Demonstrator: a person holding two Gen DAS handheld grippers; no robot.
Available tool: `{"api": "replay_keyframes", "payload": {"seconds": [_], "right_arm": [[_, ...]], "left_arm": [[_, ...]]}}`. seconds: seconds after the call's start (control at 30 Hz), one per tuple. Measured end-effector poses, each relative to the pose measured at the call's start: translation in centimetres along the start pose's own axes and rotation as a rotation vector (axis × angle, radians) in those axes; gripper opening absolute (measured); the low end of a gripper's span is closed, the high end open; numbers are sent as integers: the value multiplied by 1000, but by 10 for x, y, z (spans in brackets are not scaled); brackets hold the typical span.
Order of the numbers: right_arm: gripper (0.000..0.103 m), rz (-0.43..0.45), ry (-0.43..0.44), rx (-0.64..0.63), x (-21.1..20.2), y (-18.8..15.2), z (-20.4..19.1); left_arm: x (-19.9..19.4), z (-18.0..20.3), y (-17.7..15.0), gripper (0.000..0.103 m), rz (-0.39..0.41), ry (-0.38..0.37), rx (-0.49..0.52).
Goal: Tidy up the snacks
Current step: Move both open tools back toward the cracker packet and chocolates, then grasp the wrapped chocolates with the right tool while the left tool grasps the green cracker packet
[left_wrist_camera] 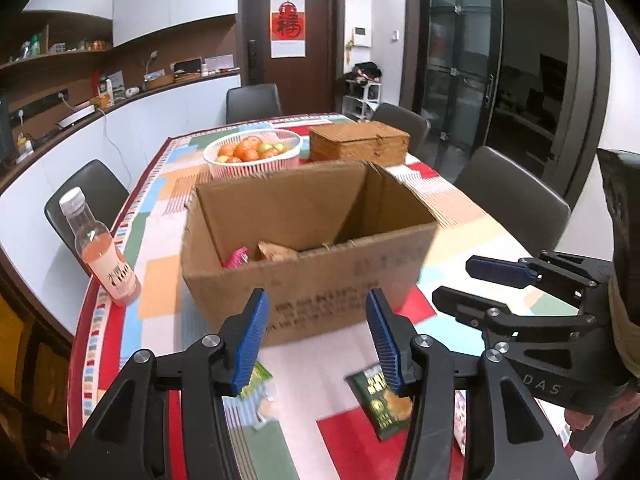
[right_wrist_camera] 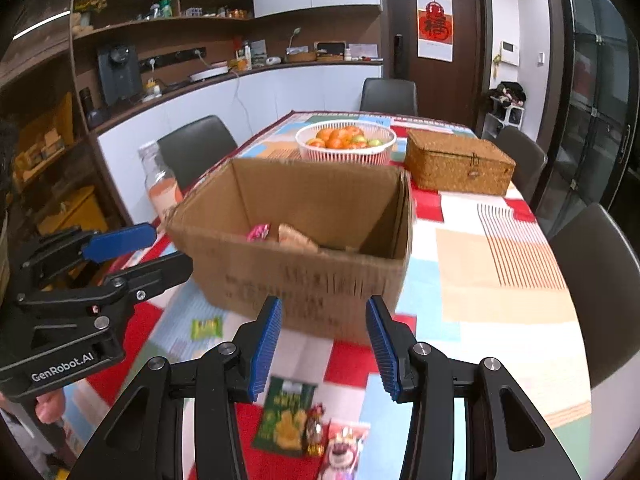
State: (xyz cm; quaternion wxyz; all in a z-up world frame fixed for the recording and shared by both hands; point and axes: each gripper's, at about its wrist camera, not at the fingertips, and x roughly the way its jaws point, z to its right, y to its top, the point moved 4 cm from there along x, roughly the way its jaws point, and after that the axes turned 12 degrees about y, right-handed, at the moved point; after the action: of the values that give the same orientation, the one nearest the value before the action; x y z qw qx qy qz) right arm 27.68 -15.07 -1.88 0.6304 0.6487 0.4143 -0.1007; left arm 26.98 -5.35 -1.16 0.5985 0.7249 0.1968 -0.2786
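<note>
Our right gripper (right_wrist_camera: 322, 344), jaws apart and empty like the left gripper (left_wrist_camera: 316, 340), hovers nearest the green snack packet (right_wrist_camera: 285, 416), which lies lengthwise below it, probably chips.

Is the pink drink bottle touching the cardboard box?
Apart. The left wrist view shows bare tablecloth between the bottle and the box.

Both wrist views face forward over the table, close behind the box (left_wrist_camera: 304, 240) (right_wrist_camera: 296, 236). Left view sits left of right; each sees the other gripper, both share basket (left_wrist_camera: 253, 152) (right_wrist_camera: 346, 140).
</note>
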Motion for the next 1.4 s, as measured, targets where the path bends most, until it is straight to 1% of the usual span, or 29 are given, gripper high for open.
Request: {"api": "replay_keyframes", "payload": {"seconds": [0.13,0.3,0.53,0.63,0.77,1.0,1.17,1.33,1.4], "right_arm": [[45,-45,13,11,0,-26,2],[45,-109,28,23,7,-55,6],[44,-199,64,53,23,-89,7],[40,-234,72,69,33,-99,10],[36,-265,81,95,44,-107,14],[35,-290,81,103,56,-109,16],[30,-309,78,115,66,-111,20],[29,-309,72,107,69,-111,20],[27,-310,76,113,71,-111,21]], "left_arm": [[-3,11,-20,51,-26,-15,11],[3,20,-44,51,-83,-31,24],[14,26,-75,51,-154,-23,31],[19,26,-84,51,-186,-22,30],[26,25,-93,51,-216,-17,30],[37,24,-99,51,-246,-19,21],[42,25,-103,51,-267,-21,23],[45,25,-103,51,-273,-22,21],[46,25,-103,51,-279,-23,19]]}}
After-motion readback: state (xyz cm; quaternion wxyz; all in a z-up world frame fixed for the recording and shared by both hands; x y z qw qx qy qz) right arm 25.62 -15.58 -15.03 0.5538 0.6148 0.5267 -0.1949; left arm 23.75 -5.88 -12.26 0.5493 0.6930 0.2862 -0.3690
